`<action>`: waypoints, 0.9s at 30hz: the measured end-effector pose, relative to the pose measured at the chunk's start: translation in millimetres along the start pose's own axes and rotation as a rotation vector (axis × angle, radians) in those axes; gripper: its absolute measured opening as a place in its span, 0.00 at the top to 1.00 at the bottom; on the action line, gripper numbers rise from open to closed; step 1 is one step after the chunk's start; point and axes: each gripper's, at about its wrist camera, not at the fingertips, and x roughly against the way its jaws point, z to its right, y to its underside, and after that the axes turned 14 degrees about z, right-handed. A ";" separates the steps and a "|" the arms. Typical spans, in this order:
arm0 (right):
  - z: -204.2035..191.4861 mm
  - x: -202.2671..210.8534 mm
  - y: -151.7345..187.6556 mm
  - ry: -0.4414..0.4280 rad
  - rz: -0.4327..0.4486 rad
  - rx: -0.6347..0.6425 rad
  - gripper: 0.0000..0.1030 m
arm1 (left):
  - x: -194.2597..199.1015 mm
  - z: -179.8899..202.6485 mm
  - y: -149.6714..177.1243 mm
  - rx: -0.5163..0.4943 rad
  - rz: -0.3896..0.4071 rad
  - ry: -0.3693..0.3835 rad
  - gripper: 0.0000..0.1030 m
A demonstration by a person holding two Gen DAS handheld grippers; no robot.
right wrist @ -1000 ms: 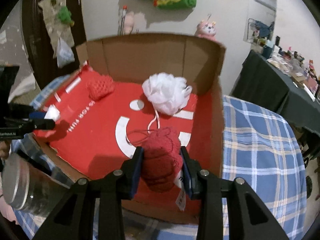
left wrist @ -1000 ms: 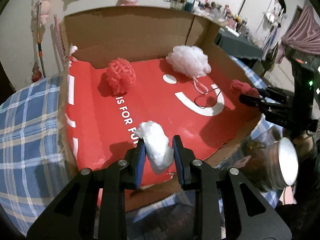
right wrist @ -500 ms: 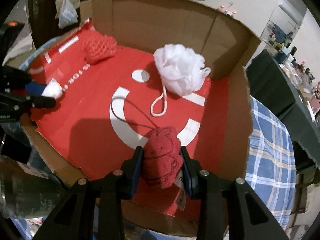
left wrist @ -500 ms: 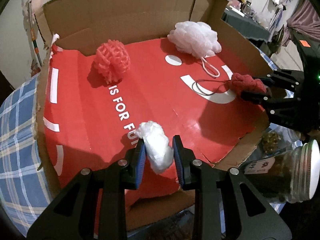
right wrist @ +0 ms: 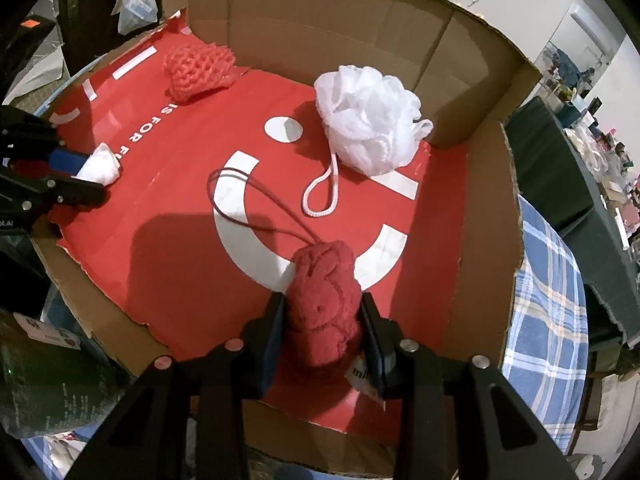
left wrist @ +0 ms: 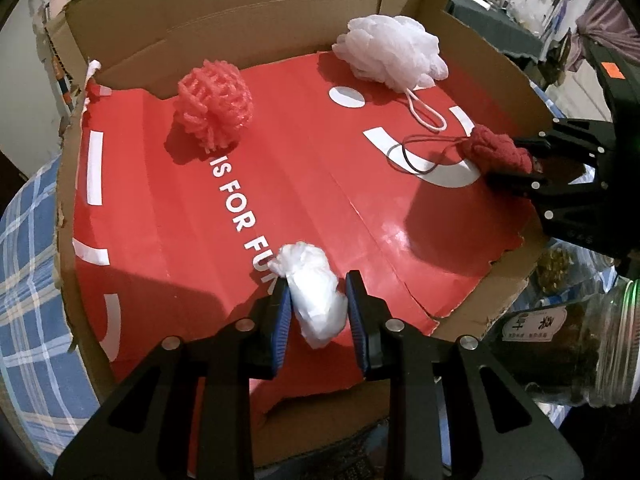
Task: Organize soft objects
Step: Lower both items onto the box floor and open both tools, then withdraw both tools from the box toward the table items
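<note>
An open cardboard box (left wrist: pixel 248 16) with a red printed floor (left wrist: pixel 192 216) lies in front of me. My left gripper (left wrist: pixel 316 304) is shut on a small white plastic wad (left wrist: pixel 316 296), low over the box's near edge; the wad also shows in the right wrist view (right wrist: pixel 100 166). My right gripper (right wrist: pixel 322 324) is shut on a dark red knitted sponge (right wrist: pixel 324 300) with a dark cord loop (right wrist: pixel 244 204), over the floor at the box's right side; the sponge also shows in the left wrist view (left wrist: pixel 496 152). A coral net sponge (left wrist: pixel 214 110) and a white mesh loofah (left wrist: pixel 390 54) rest at the back of the box.
A glass jar with dried contents (left wrist: pixel 568 344) lies on its side just outside the box's near right corner. The box sits on a blue plaid cloth (left wrist: pixel 28 280). A dark table with clutter (right wrist: pixel 560 168) stands to the right.
Both grippers have moved forward and down into the box with their loads. The red sponge's cord now trails on the floor.
</note>
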 end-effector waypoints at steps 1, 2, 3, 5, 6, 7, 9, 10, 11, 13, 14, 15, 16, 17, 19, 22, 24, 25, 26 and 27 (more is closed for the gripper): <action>0.5 0.3 0.3 -0.001 0.001 -0.002 0.63 | -1.6 1.3 -0.3 -0.006 -0.002 -0.002 0.75; 0.7 0.2 0.4 -0.003 0.001 -0.004 0.63 | -1.3 2.0 -0.1 -0.010 -0.002 -0.005 0.75; -0.6 -0.6 0.3 -0.004 0.001 -0.004 0.63 | -0.6 2.6 -0.2 -0.013 -0.002 -0.003 0.75; -0.7 -1.1 0.1 -0.005 -0.001 -0.001 0.63 | -1.3 4.1 -1.1 -0.014 -0.002 0.003 0.75; -0.4 -1.2 -0.3 -0.005 -0.002 0.000 0.63 | -1.4 4.6 -1.0 -0.012 -0.002 0.007 0.74; -0.4 -1.7 -0.9 -0.006 -0.002 0.000 0.63 | -1.0 4.4 -1.2 -0.006 -0.003 0.016 0.74; 0.4 -2.0 -1.3 -0.009 -0.002 -0.001 0.62 | -2.1 5.5 -1.6 0.001 -0.008 0.033 0.72; 0.1 -2.4 -1.7 -0.011 -0.002 -0.002 0.62 | -1.9 5.7 -1.5 0.004 -0.010 0.043 0.69; -0.1 -2.8 -1.9 -0.012 -0.003 0.001 0.61 | -1.5 6.1 -1.2 0.006 -0.008 0.046 0.58; -0.6 -1.9 -1.7 -0.013 -0.005 0.003 0.61 | 2.1 8.0 -1.0 0.000 0.012 0.039 0.35; -0.5 -1.8 -1.7 -0.016 -0.006 0.001 0.60 | 5.1 8.3 -1.7 -0.004 0.028 0.037 0.34; -0.8 -1.8 -2.1 -0.019 -0.005 0.000 0.59 | 8.0 8.3 -2.7 -0.004 0.040 0.037 0.34; -1.2 -2.1 -2.7 -0.024 -0.005 -0.002 0.58 | 10.1 7.7 -3.6 0.002 0.044 0.040 0.34; -1.6 -1.8 -2.8 -0.026 -0.005 -0.004 0.57 | 12.0 6.9 -4.3 0.010 0.046 0.044 0.34; -1.9 0.0 -3.7 -0.032 -0.003 -0.010 0.55 | 16.1 5.8 -5.8 0.018 0.054 0.051 0.34; -2.7 9.5 -6.0 -0.040 0.015 -0.022 0.50 | 24.7 6.4 -6.6 0.024 0.072 0.043 0.34; -2.8 19.9 -7.6 -0.031 0.036 -0.025 0.41 | 33.4 8.4 -5.7 0.030 0.090 0.045 0.34; -2.4 26.6 -8.1 -0.027 0.050 -0.027 0.38 | 37.7 10.1 -5.0 0.032 0.100 0.048 0.34; -1.9 32.2 -8.4 -0.024 0.059 -0.032 0.37 | 42.1 12.0 -4.0 0.034 0.112 0.051 0.34; -0.9 40.0 -8.7 -0.017 0.071 -0.040 0.37 | 48.3 14.2 -3.0 0.036 0.126 0.055 0.34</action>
